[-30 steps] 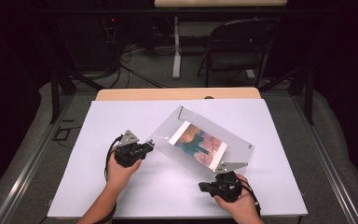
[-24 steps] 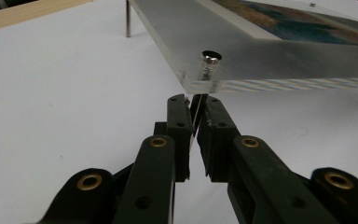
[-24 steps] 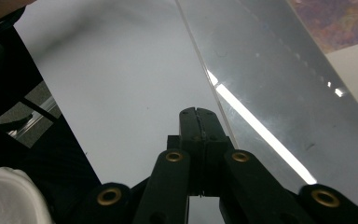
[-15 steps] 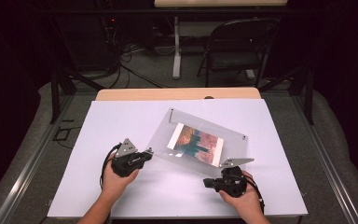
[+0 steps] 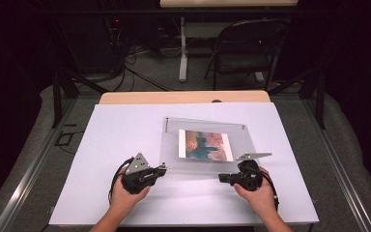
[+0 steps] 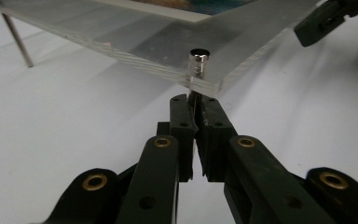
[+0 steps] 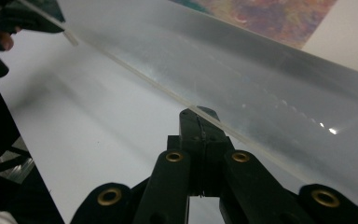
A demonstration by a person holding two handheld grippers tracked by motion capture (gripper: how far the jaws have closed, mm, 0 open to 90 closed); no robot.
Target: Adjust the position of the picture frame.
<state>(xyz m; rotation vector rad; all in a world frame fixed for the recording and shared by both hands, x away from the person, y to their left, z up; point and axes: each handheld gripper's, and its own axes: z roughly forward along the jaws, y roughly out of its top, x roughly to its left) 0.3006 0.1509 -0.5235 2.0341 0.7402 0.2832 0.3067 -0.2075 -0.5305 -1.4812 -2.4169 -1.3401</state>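
Acrylic frame [image 5: 205,145] swung square to table edge [image 5: 183,220] since a second ago. Left gripper [image 5: 163,168] clamped on corner standoff pin [image 6: 193,99]; right gripper [image 5: 222,178] pinching near edge. Ready to set down.

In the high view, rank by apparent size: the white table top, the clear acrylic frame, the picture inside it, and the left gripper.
1. White table top
2. Clear acrylic frame
3. Picture
4. Left gripper, though its body looks close to the picture in size, so the last two are near alike.
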